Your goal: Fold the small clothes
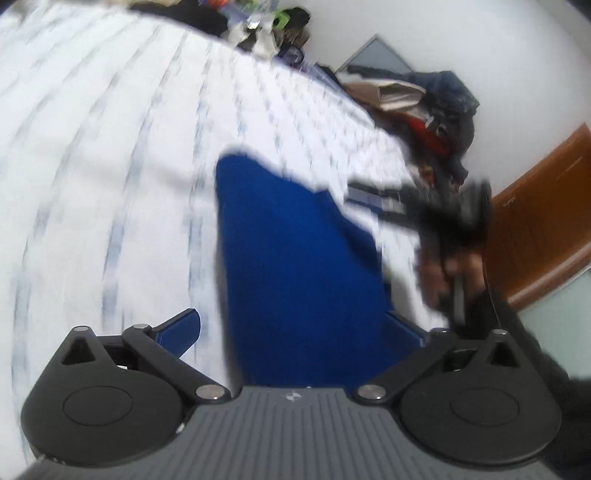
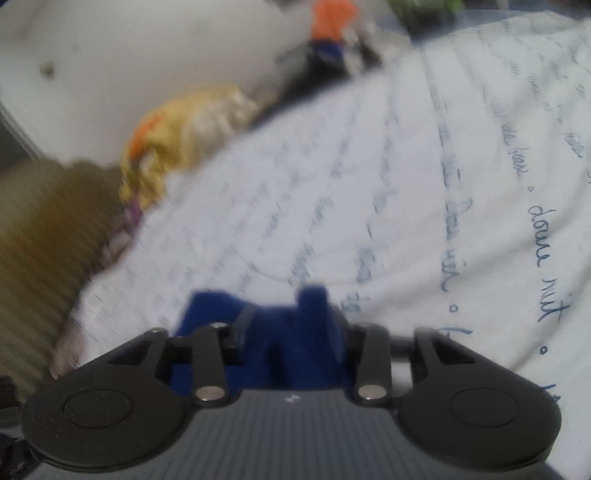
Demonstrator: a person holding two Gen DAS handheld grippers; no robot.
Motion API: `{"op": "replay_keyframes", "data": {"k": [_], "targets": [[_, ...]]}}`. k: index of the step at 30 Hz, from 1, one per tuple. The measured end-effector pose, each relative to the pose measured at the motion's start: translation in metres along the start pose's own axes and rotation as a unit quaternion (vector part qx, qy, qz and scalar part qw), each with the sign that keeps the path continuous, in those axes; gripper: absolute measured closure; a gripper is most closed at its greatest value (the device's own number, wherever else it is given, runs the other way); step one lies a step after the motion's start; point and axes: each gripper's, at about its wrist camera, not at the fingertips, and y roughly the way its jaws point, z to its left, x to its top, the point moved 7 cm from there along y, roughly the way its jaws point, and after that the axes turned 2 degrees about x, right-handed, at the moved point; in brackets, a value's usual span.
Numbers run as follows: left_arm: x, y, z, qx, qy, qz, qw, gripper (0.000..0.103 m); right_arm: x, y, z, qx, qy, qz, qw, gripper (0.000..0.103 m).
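Note:
A small blue garment [image 1: 295,258] lies on the white bed sheet [image 1: 110,166], running from between my left gripper's fingers out across the bed. My left gripper [image 1: 291,328] is open, its blue fingers [image 1: 181,328] spread wide on either side of the cloth. My right gripper shows blurred at the right of the left wrist view [image 1: 373,201], hand-held above the sheet. In the right wrist view my right gripper [image 2: 288,321] is shut, with blue cloth [image 2: 207,310] bunched around its fingers.
A pile of mixed clothes [image 1: 436,110] lies at the bed's far right edge, more clutter [image 1: 266,22] at the far end. A wooden door [image 1: 546,221] stands on the right. A yellow and orange bundle [image 2: 184,129] lies at the sheet's left edge.

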Motion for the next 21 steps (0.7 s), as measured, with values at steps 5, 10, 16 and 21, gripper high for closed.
{"op": "replay_keyframes", "data": {"k": [5,10,16,21], "targets": [[0.064,0.102,0.010,0.075,0.012,0.007,0.9971,0.036,-0.006,0.024,-0.012,-0.039,0.002,0.046,0.998,0.052],[0.083,0.152,-0.020,0.179,0.225,-0.070,0.9552,0.079,-0.010,0.048,0.012,-0.047,-0.081,0.047,0.994,0.090],[0.073,0.149,-0.025,0.220,0.256,-0.082,0.9379,0.075,-0.005,0.061,0.024,-0.096,-0.179,0.023,0.979,0.087],[0.067,0.060,-0.048,0.210,0.234,-0.126,0.9409,0.051,0.009,0.017,0.016,-0.136,-0.105,-0.035,0.985,0.077]]}}
